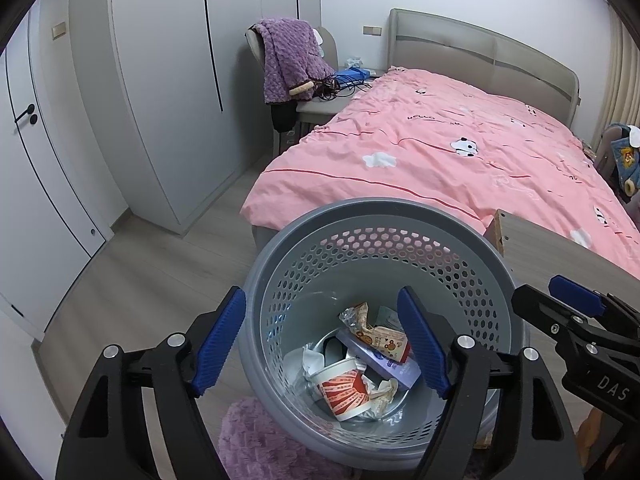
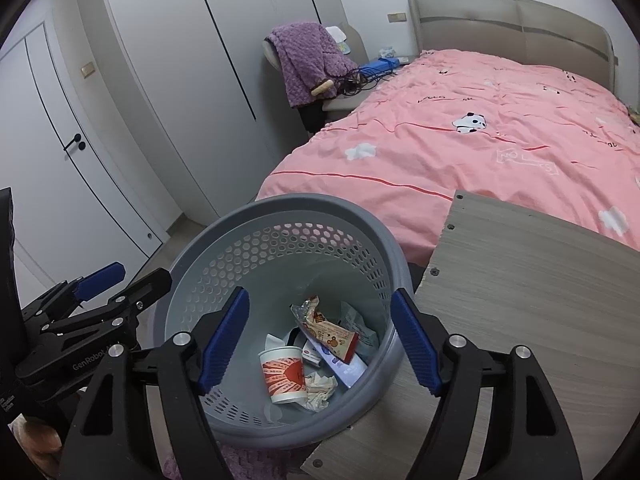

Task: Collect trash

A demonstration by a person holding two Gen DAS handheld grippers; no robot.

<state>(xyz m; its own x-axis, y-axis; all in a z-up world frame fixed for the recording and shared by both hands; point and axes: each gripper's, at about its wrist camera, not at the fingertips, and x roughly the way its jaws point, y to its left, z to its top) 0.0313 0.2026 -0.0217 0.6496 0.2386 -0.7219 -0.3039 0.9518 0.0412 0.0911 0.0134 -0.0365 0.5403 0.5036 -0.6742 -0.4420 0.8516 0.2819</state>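
Observation:
A grey perforated trash basket (image 1: 380, 210) stands on the floor by the bed; in the right wrist view its rim (image 2: 296, 202) shows too. Inside lie a red-and-white paper cup (image 1: 344, 392) (image 2: 282, 376), a snack wrapper (image 1: 384, 336) (image 2: 332, 332), a purple box (image 1: 384, 364) and crumpled paper (image 2: 320, 390). My left gripper (image 1: 322, 342) is open and empty above the basket's near rim. My right gripper (image 2: 320, 344) is open and empty above the basket. The left gripper shows at the left of the right wrist view (image 2: 100, 284). The right gripper shows at the right of the left wrist view (image 1: 576, 298).
A wood-grain board (image 2: 520, 280) (image 1: 560, 248) lies beside the basket on the right. A bed with a pink cover (image 1: 460, 152) (image 2: 480, 128) is behind. A purple fluffy rug (image 1: 256, 440) lies under the basket's near side. A chair with a purple blanket (image 1: 288, 60) and wardrobes stand at the back.

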